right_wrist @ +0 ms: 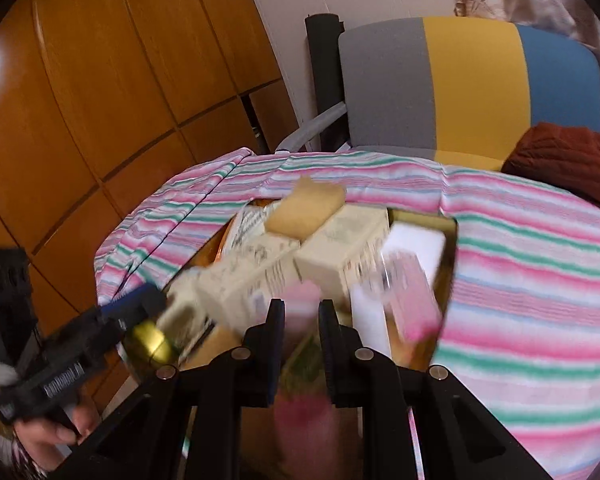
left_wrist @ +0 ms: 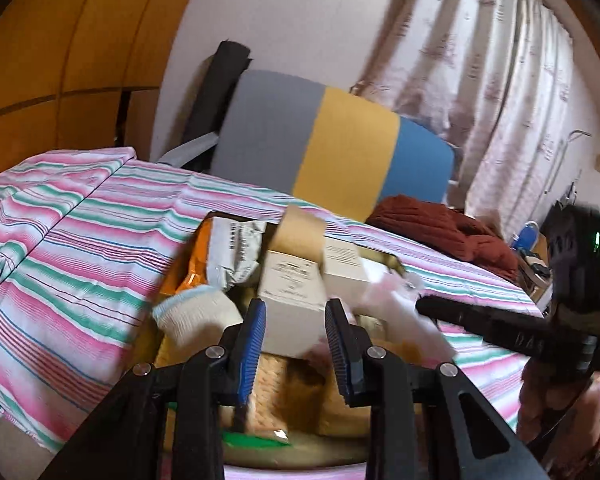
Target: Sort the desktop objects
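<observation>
The left hand-held gripper was spread and empty, a cream box lying just ahead between its blue pads, long axis running away from it. The right hand-held gripper looked partly closed around something pink, though blur left contact unclear. Both boxes sat in a gold tray on the striped-cloth worktop; a chair stood beyond.
</observation>
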The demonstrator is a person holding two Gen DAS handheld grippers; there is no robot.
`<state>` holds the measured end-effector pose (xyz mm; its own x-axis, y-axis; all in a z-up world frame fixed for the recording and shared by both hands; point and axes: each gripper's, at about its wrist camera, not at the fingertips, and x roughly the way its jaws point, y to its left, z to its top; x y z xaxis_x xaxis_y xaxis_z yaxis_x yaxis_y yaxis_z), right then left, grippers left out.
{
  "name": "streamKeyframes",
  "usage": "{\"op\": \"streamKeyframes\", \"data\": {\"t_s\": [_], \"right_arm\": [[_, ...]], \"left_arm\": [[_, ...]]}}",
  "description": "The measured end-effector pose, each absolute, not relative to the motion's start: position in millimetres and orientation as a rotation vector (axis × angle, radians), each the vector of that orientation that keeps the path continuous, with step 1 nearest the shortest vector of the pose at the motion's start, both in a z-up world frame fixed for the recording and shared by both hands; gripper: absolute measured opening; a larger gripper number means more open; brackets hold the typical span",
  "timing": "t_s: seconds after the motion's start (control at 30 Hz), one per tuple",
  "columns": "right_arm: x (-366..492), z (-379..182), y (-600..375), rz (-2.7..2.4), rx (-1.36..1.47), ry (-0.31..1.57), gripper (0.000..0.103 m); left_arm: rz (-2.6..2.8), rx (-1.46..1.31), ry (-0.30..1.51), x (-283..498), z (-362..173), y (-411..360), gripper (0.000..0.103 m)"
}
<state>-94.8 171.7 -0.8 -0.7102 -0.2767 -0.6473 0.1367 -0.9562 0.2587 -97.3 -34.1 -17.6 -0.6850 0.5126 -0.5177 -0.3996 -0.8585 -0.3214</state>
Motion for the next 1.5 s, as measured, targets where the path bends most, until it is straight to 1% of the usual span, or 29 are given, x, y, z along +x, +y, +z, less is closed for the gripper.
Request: {"op": "streamKeyframes", "data": {"t_s": [0.23,0.43,0.53,0.6,0.73,0.83,0.9,1.0,1.03,1.07,1.13,1.2,1.3,1.33,1.37,1.4,1.43,1.5], "right_arm": [[-191,0,152,-2.688,1.224,-0.178,0.019],[-260,-14,114,-2.643,1.325,0.014,0.019],[-267,-23,108,-2.627,1.340,0.110,0.018],[-259,-24,113,-2.618,1.386,0.131,0.018],[-243,-25,121,-2.560,1.458,0.086,0.018],[-248,-27,121,-2.569,1.404,0.048,0.019],[-247,-25,126,-2.575,1.354,-0.025,0.020],[-227,-11,139,-2.560,1.268,-0.144,0.022],[-216,-6,143,-2.576,1.238,-0.161,0.024],[-204,-1,146,-2.599,1.211,-0.168,0.029],[-176,6,149,-2.641,1.154,-0.141,0.035],[-149,9,149,-2.674,1.096,-0.114,0.035],[-115,8,150,-2.687,1.033,-0.149,0.035],[-102,7,151,-2.702,1.009,-0.163,0.039],[-88,6,153,-2.724,0.984,-0.175,0.046],[-75,4,154,-2.745,0.958,-0.186,0.049],[-63,3,155,-2.761,0.940,-0.193,0.054],[-42,1,157,-2.787,0.915,-0.196,0.055]], "left_arm": [[2.452,-0.918,-0.307,-118,-35,-37,0.031],[2.412,-0.950,-0.330,-120,-45,-39,0.031],[2.393,-0.958,-0.355,-120,-47,-41,0.031],[2.367,-0.976,-0.361,-117,-49,-40,0.031],[2.315,-1.005,-0.360,-107,-54,-34,0.031],[2.347,-1.014,-0.359,-107,-55,-35,0.031],[2.366,-1.013,-0.380,-108,-55,-40,0.031],[2.465,-0.934,-0.397,-101,-42,-58,0.032],[2.502,-0.912,-0.382,-98,-39,-61,0.032],[2.539,-0.891,-0.364,-95,-36,-63,0.032],[2.573,-0.879,-0.343,-89,-33,-66,0.032],[2.580,-0.883,-0.333,-83,-32,-66,0.033],[2.626,-0.865,-0.216,-65,-30,-58,0.035],[2.641,-0.859,-0.186,-61,-29,-57,0.035],[2.655,-0.854,-0.159,-56,-27,-55,0.036],[2.666,-0.853,-0.141,-50,-26,-54,0.036],[2.675,-0.852,-0.125,-44,-24,-52,0.037],[2.695,-0.860,-0.108,-35,-21,-51,0.040]]}}
